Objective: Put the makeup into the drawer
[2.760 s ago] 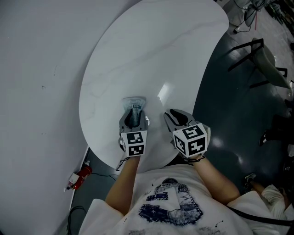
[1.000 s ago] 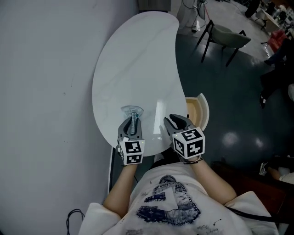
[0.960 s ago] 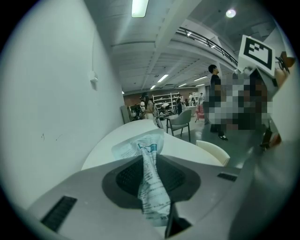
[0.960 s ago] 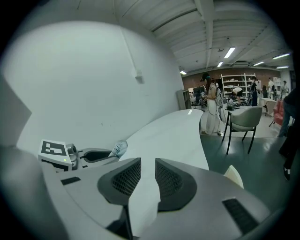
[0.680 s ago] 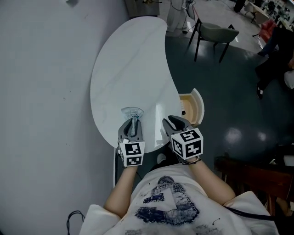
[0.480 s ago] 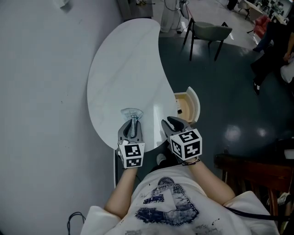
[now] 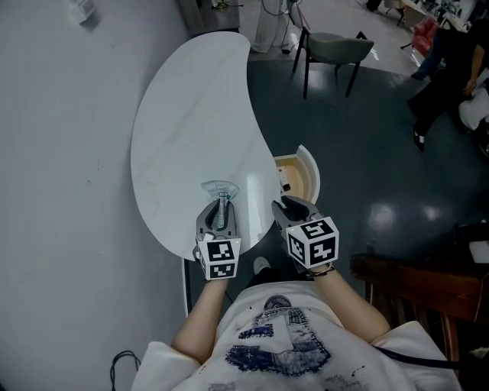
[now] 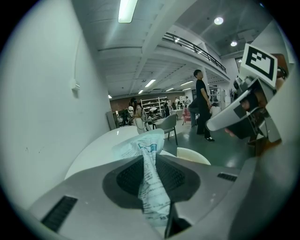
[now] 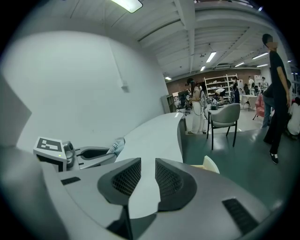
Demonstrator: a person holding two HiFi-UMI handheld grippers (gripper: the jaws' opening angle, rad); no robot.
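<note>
Crinkly plastic, a pale printed packet (image 7: 220, 189) sits clamped in the left gripper (image 7: 221, 200), lengthwise along its jaws, over the white table (image 7: 191, 107). The right gripper (image 7: 294, 208), jaws slightly apart on nothing, is nearer the open drawer (image 7: 307, 169). The drawer lies near three o'clock from the packet.

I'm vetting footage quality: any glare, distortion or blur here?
Head view: sharp, with a bright reflection on the white table. Left gripper view: fisheye-curved, dark corners, printed packet sharp. Right gripper view: same curvature, ceiling light blown out.
</note>
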